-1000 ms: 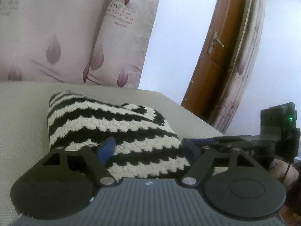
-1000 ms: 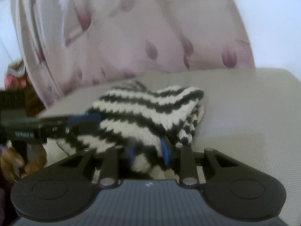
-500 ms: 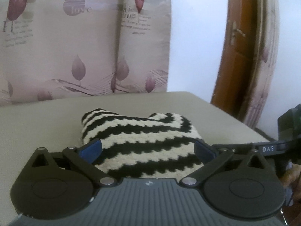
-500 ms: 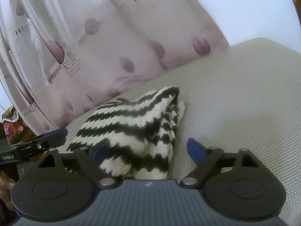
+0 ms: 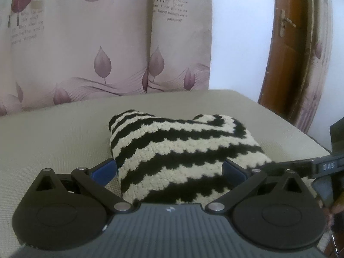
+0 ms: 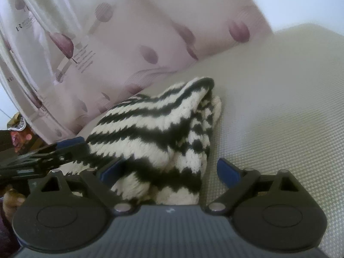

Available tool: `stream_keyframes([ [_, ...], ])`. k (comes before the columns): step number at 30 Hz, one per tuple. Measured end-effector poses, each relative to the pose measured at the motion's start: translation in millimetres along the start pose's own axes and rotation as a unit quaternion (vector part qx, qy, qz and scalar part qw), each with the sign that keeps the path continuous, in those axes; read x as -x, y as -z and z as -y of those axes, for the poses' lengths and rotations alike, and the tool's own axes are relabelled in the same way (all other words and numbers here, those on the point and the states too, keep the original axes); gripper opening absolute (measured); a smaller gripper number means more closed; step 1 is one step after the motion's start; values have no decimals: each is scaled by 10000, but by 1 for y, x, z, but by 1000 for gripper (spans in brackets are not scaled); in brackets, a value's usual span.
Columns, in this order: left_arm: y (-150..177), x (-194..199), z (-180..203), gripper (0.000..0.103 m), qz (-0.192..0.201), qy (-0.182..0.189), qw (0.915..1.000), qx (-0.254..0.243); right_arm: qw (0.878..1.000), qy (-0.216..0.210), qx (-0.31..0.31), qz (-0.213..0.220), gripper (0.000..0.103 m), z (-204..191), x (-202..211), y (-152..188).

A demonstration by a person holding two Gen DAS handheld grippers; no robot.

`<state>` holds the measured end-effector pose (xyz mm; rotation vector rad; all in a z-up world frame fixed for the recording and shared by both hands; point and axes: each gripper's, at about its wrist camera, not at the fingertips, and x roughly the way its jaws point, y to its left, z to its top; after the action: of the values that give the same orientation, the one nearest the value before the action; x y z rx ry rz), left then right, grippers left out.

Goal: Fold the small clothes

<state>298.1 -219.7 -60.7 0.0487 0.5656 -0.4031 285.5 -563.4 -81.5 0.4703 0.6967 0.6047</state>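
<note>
In the left wrist view, the curtain [image 5: 107, 43] hanging behind the surface carries pale printed writing: the word "love" sits inside a mauve disc near the top, and blocks of small script lie to its left and right, too faint to read beyond scattered letters. Mauve leaf shapes run along its lower part. Below it, the folded knit garment [image 5: 172, 150], striped black and cream in zigzags, lies on the beige textured surface [image 5: 53, 133]. The left gripper [image 5: 169, 169] points at the garment's near edge with its jaws spread wide; within the last second they have been opening. The blue pads [image 5: 103, 171] flank the garment's near end, one on each side, and neither presses into the knit. Further right, a brown wooden door [image 5: 286, 53] with a metal handle stands in its frame. At the far right edge, the other tool's dark arm bears the white letters "DAS".

In the right wrist view, the curtain [image 6: 96, 43] shows a printed capital "R" with small blurred script beside it at the left. The left gripper's blue-tipped finger [image 6: 71, 143] lies against the garment's [image 6: 161, 133] left side. The right gripper [image 6: 169, 172] stands parted after just opening, and the near corner of the folded garment lies loose between its jaws, closer to the left pad.
</note>
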Motion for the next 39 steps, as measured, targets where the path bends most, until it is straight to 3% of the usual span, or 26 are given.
stream_keyframes([
  [12,3,-15,-13,103,-198,130,9997,94,9996,-240,-159,-49,96,6,-4,-1],
  [17,4,-22,-29,103,-344,477,9970,503,9994,-282,-208,-27,96,8,-4,0],
  [22,10,-30,-48,103,-480,930,9890,1045,9992,-326,-245,-22,96,9,-4,0],
  [27,16,-41,-65,103,-602,1353,9775,1504,9987,-403,-327,7,96,13,-3,0],
  [31,23,-55,-81,103,-736,1776,9600,2036,9986,-413,-342,18,96,14,-3,1],
  [35,22,-62,-90,103,-674,2035,9519,2192,9985,-423,-342,2,96,15,-3,0],
  [39,24,-71,-110,103,-515,2348,9320,2711,9980,-479,-401,-63,98,17,-4,-4],
])
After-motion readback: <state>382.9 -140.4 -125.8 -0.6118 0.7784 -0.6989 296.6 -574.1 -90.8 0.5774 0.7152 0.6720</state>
